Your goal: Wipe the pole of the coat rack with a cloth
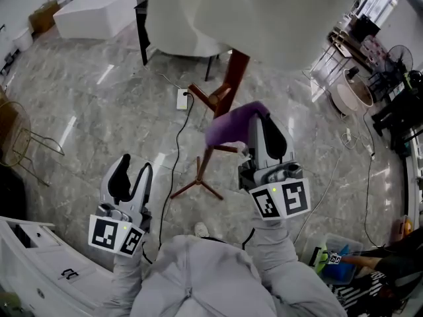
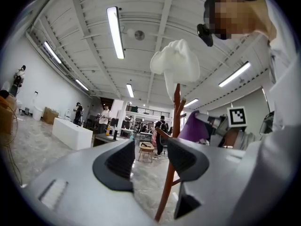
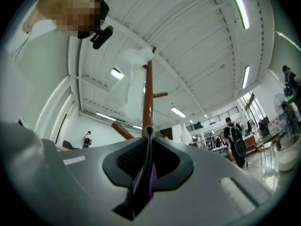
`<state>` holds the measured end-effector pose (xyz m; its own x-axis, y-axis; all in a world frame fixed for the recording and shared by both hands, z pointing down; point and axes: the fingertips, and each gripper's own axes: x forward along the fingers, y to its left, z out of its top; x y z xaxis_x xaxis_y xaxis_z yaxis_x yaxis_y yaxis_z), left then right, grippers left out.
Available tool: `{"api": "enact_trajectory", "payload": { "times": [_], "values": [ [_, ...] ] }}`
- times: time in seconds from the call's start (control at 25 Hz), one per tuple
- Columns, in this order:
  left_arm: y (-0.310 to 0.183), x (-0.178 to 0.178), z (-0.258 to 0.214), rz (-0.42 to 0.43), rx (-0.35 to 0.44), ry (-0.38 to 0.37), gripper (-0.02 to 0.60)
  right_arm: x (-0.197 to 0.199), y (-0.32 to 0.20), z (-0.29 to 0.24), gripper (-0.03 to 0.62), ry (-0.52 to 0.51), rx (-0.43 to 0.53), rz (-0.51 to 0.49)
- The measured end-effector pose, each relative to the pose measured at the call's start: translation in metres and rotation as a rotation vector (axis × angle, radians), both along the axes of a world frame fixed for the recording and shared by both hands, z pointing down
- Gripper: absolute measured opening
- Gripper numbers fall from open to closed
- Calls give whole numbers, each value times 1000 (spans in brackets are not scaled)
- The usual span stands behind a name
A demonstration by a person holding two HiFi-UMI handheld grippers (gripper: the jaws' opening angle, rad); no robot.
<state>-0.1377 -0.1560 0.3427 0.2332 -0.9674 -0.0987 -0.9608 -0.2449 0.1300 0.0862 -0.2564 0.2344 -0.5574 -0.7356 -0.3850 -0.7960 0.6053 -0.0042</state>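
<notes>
As right fingers (image 3: 167, 163) pinch purple cloth (image 3: 143, 185), pole (image 3: 147, 95) beyond

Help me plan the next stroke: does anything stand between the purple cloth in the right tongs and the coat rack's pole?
Nothing visible does. The purple cloth, clamped in the right tongs, is beside the pole; a white garment covers only its top.

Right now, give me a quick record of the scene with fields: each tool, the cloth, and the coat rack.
Left tool: open, holding nothing
Right tool: shut on purple cloth
Coat rack: brown wooden pole, standing upright
Rack top: white garment draped over it
Cloth position: up by the pole, contact unclear
</notes>
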Motion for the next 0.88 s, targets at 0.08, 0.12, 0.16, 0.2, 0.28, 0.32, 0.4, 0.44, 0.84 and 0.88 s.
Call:
{"api": "enact_trajectory", "payload": {
  "times": [0.08,0.12,0.16,0.2,0.28,0.32,0.4,0.44,0.84,0.88],
  "values": [
    [0,1,-1,6,6,3,233,-3,5,-35,29,24,92,-17],
    [1,1,-2,8,8,4,233,-5,6,-50,29,43,135,-20],
    [1,1,-3,8,10,5,233,-8,6,-62,29,64,174,-19],
    [2,1,-4,9,13,6,233,-11,5,-73,29,89,206,-19],
    [3,0,-5,7,16,7,233,-21,1,-84,29,153,239,-37],
    [4,-1,-6,5,18,7,233,-29,-2,-85,29,194,242,-53],
    [7,-5,-6,-3,21,10,233,-46,-9,-77,29,284,232,-77],
    [8,-7,-6,-7,23,11,233,-52,-12,-72,29,325,224,-86],
    [14,-21,-1,-19,31,34,233,-71,-21,-50,29,355,50,-258],
    [14,-20,-1,-14,33,36,233,-74,-19,-51,29,370,44,-277]
  ]
}}
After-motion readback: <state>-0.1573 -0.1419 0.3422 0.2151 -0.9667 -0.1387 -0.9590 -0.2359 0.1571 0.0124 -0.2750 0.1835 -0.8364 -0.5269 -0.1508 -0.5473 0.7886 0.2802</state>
